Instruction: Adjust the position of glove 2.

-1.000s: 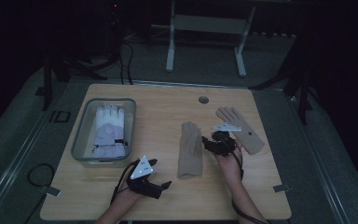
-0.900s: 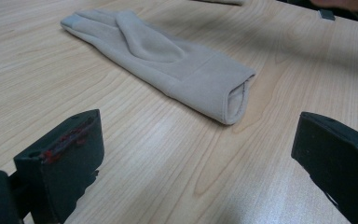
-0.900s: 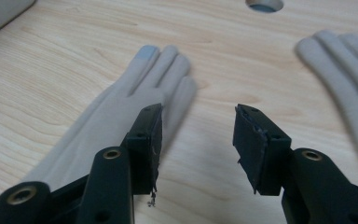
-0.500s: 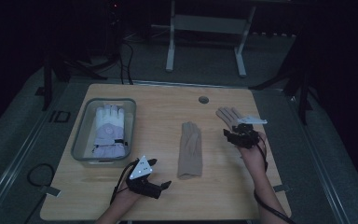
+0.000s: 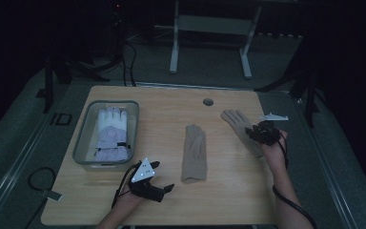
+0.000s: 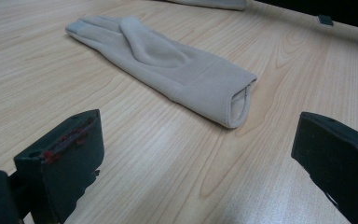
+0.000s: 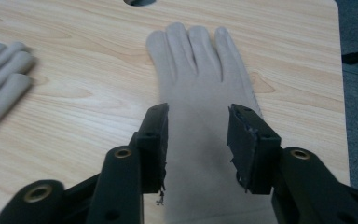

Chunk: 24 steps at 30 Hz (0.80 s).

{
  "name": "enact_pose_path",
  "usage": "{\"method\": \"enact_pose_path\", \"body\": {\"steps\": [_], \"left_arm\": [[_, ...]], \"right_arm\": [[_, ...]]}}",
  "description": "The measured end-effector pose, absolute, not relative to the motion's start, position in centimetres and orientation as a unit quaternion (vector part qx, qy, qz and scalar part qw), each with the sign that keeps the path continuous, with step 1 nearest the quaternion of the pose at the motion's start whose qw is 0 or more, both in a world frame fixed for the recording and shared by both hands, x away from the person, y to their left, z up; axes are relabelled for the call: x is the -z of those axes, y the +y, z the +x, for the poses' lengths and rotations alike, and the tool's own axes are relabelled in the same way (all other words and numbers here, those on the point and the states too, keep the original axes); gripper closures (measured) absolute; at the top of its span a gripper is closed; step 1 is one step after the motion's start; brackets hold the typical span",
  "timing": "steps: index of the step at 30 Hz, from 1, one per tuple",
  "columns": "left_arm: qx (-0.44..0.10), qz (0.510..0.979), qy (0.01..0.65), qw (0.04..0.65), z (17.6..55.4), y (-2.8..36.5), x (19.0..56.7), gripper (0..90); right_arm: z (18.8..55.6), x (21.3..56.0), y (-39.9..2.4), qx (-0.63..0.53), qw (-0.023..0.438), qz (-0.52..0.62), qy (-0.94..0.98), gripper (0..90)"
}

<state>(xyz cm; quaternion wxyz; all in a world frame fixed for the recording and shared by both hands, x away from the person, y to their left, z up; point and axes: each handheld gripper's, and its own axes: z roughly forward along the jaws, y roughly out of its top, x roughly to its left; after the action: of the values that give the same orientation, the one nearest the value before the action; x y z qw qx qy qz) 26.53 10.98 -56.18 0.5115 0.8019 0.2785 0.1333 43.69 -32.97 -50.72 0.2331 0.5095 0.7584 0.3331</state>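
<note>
Two beige gloves lie flat on the wooden table [image 5: 162, 200]. The middle glove [image 5: 194, 151] [image 6: 168, 63] points its cuff toward the front edge. My left gripper [image 5: 164, 188] [image 6: 196, 172] rests near the front edge, left of that cuff, open with nothing between its jaws. At the right side lies the second beige glove [image 5: 238, 126] [image 7: 200, 84], fingers pointing to the far edge. My right gripper [image 5: 257, 133] [image 7: 198, 135] hovers over its wrist part, open, jaws straddling the fabric without closing on it.
A grey bin [image 5: 83, 152] at the table's left holds a white and lilac glove [image 5: 110, 133]. A round cable hole [image 5: 208, 102] sits near the far edge. A metal stand [image 5: 209, 28] is on the floor beyond the table.
My right gripper moved right from beside the middle glove to over the right glove's wrist. The left gripper stayed put.
</note>
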Motion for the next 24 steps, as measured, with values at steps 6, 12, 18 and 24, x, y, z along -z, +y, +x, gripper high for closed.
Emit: {"method": "enact_pose_path", "body": {"steps": [6,12,18,24], "left_arm": [[-0.136,0.799,0.283,0.513,26.5,11.2,56.2,2.4],[-0.135,0.800,0.284,0.511,26.5,11.4,56.1,2.4],[-0.133,0.804,0.280,0.507,26.5,11.3,56.2,2.4],[-0.130,0.807,0.278,0.504,26.5,11.3,56.2,2.4]], "right_arm": [[45.5,51.6,-33.0,-0.319,0.237,0.507,0.765,49.3],[46.8,52.3,-33.4,-0.314,0.233,0.505,0.769,48.0],[47.2,53.7,-33.8,-0.305,0.227,0.508,0.773,48.8],[47.1,54.8,-33.9,-0.305,0.213,0.506,0.778,58.0]]}}
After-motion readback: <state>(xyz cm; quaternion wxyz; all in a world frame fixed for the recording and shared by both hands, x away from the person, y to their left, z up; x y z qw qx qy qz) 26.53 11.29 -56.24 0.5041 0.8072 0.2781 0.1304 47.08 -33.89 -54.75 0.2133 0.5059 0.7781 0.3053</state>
